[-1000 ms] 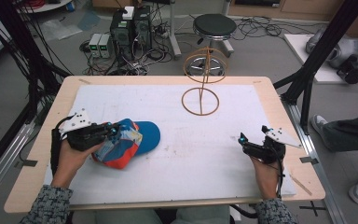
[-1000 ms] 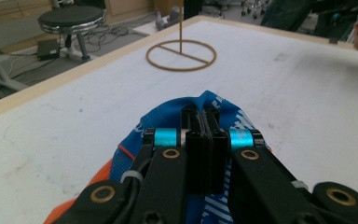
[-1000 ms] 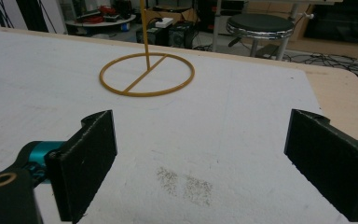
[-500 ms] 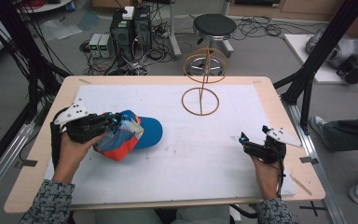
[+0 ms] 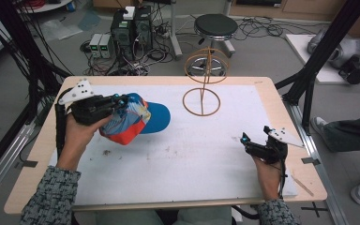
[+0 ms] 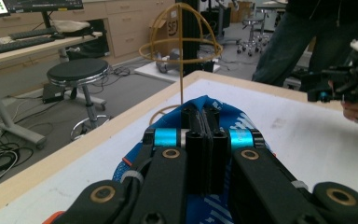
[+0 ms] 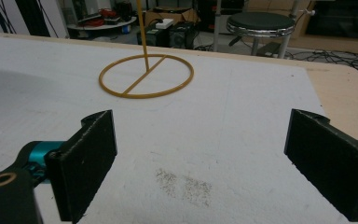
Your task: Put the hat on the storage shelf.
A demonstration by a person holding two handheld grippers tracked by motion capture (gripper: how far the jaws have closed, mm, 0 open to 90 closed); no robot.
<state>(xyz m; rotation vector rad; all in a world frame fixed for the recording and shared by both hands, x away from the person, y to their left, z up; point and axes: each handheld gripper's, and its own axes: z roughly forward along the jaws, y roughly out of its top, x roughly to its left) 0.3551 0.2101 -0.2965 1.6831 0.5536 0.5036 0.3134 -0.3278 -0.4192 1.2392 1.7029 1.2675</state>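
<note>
Left gripper [image 5: 117, 101] clamps tight on the blue-and-orange fabric cap [image 5: 138, 119]. The yellow wire hat stand [image 5: 205, 77] sits ahead-right. Right gripper [image 5: 244, 139] gapes, holding nothing.

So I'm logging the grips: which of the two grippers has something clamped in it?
The left gripper, shut on the blue and orange cap and holding it off the table. The right gripper stands open with nothing between its jaws.
</note>
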